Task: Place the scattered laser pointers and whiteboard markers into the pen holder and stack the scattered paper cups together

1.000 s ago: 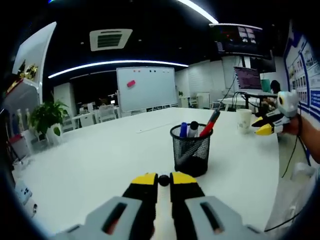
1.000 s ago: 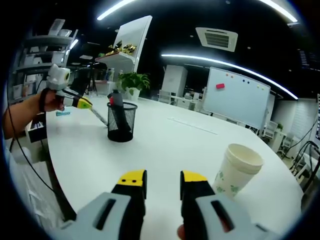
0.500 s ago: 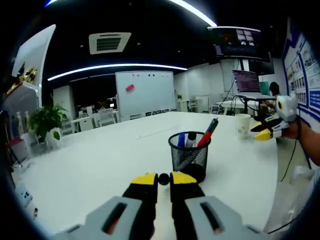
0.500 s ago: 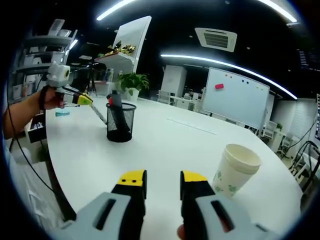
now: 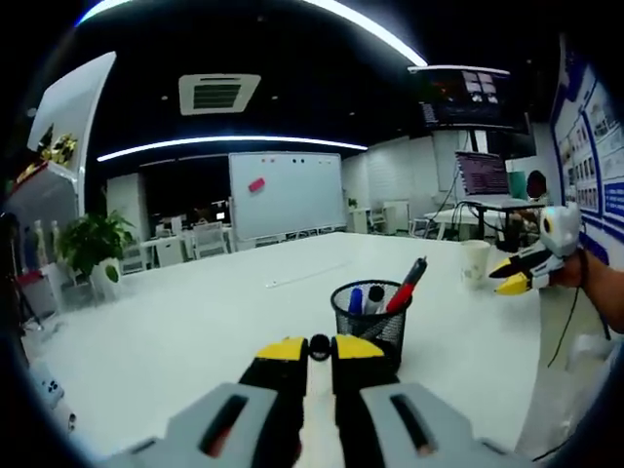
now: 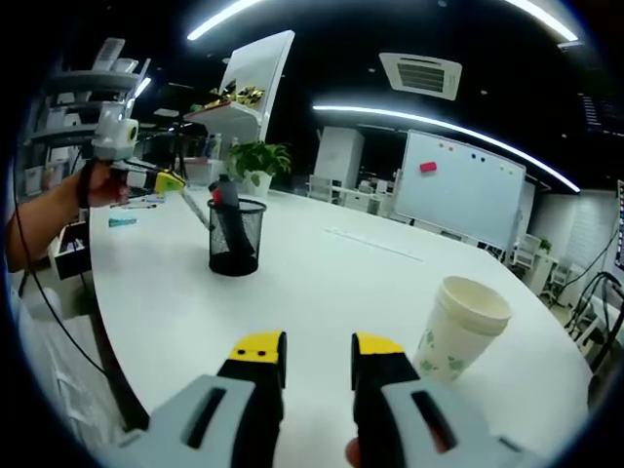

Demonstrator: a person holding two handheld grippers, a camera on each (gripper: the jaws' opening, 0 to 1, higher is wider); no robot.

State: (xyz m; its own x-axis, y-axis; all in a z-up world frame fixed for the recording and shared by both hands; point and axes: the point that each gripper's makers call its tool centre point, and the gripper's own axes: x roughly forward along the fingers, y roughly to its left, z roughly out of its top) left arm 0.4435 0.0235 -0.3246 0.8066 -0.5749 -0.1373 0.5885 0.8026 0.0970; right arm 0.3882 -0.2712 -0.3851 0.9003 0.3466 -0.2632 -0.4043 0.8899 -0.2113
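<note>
1. The big white table (image 5: 195,322) is smooth, a bit glossy, with a curved rim. It carries everything here.
2. The whiteboard (image 6: 466,190) stands in the background beyond the table's far edge, a flat rectangle with a pink eraser and small magnets stuck on it. A leafy potted plant (image 6: 261,161) sits off past the table too.
3. The left gripper (image 5: 319,348) has grey plastic arms with yellow-and-black tips. Its jaws are pressed tight on a thin dark rod, which the right gripper view shows slanting down from the tips toward the holder. I can't tell what the rod actually is. In the right gripper view it's raised higher above the table than half a second ago, and the holder sits lower in the left gripper view.
4. The right gripper (image 6: 319,348) is built the same, with its jaws standing narrowly apart and nothing between them. It's parked over the near rim and hasn't budged.
5. The pen holder (image 6: 235,237) is a black wire-mesh cylinder, see-through, standing upright toward the table's left rim in the right gripper view.
6. The paper cup (image 6: 457,333) is white and tapered with a rolled lip and a small green print, upright near the table's right edge, just beside the right gripper.
7. The markers (image 5: 380,292) stand inside the holder: a red one leaning out over the rim, a blue cap, a grey one.
</note>
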